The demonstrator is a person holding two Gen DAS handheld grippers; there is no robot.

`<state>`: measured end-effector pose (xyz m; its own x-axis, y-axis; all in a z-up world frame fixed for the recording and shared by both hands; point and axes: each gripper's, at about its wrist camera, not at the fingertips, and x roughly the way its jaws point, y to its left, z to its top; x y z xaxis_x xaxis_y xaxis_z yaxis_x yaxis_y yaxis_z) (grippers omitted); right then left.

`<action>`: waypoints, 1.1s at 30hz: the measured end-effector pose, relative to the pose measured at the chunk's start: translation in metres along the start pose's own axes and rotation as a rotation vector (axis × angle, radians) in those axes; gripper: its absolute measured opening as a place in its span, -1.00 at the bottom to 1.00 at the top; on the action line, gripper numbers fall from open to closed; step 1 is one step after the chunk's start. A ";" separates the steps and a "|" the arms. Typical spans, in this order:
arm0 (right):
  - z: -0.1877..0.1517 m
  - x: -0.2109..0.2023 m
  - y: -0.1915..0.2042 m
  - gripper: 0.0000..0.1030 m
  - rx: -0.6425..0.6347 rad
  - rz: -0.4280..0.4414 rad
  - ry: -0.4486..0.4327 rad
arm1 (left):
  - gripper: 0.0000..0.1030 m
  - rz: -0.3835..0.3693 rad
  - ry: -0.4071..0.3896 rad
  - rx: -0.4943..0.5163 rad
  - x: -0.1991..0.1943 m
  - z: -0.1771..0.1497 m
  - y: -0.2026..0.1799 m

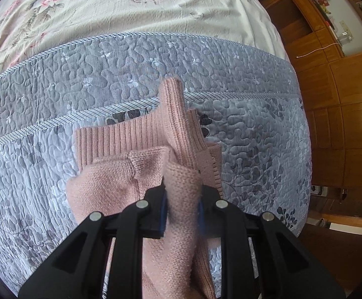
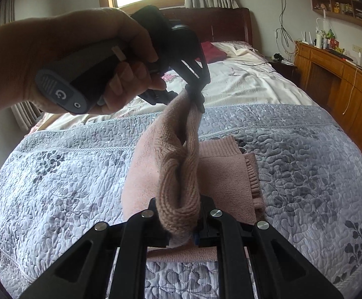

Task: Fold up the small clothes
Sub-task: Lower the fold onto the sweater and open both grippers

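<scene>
A bedroom, a bed with a grey quilted bedspread (image 2: pixel 293 154) under both tools. The pink knitted garment (image 2: pixel 220 174) lies ahead of the right gripper (image 2: pixel 182 224), whose fingers pinch a ribbed fold; the left gripper (image 1: pixel 182 214) clamps another bunch. Likely light, soft, stretchy: hold edges, not bunches. No containers seen

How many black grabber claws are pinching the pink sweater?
2. The right gripper pinches a bunched fold of the pink sweater close to the camera. The left gripper, held in a hand, pinches the far end above the quilt.
</scene>
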<state>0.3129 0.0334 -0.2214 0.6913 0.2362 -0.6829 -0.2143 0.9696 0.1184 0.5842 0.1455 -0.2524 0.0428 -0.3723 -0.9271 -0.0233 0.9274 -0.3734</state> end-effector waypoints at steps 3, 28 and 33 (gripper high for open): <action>-0.005 0.002 -0.006 -0.77 0.011 -0.001 0.005 | -0.68 0.016 0.008 0.011 0.009 0.000 -0.007; -0.057 0.028 -0.079 -0.76 0.192 0.040 0.093 | -0.67 0.252 -0.036 0.106 0.092 -0.018 -0.071; -0.070 0.037 -0.100 -0.76 0.269 0.098 0.120 | -0.67 0.300 -0.079 0.119 0.107 -0.023 -0.080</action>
<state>0.3114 -0.0589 -0.3090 0.5865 0.3358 -0.7371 -0.0745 0.9285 0.3637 0.5678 0.0308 -0.3227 0.1290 -0.0819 -0.9883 0.0702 0.9948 -0.0733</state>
